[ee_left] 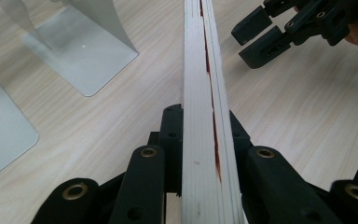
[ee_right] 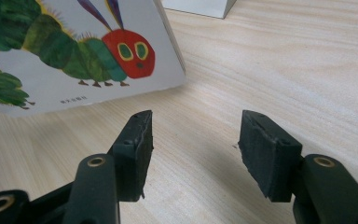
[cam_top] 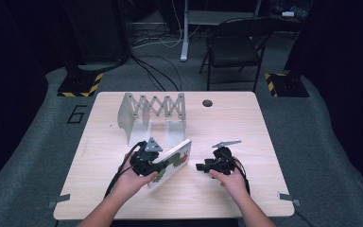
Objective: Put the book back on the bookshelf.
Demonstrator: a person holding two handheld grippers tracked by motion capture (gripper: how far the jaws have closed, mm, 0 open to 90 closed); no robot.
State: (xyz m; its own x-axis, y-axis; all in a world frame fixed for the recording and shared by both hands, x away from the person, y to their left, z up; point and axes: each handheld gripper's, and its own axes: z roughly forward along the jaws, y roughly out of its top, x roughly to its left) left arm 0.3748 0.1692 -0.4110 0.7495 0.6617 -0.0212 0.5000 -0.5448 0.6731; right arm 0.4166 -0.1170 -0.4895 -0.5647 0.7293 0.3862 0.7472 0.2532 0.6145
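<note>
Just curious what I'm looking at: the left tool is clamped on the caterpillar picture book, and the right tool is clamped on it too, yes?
Not quite. The left tool does clamp the white caterpillar picture book, but the right tool is open and holds nothing. The right gripper view shows its jaws apart, short of the book.

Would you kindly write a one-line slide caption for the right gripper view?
Open right gripper faces a caterpillar picture book tilted above the wooden table.
</note>
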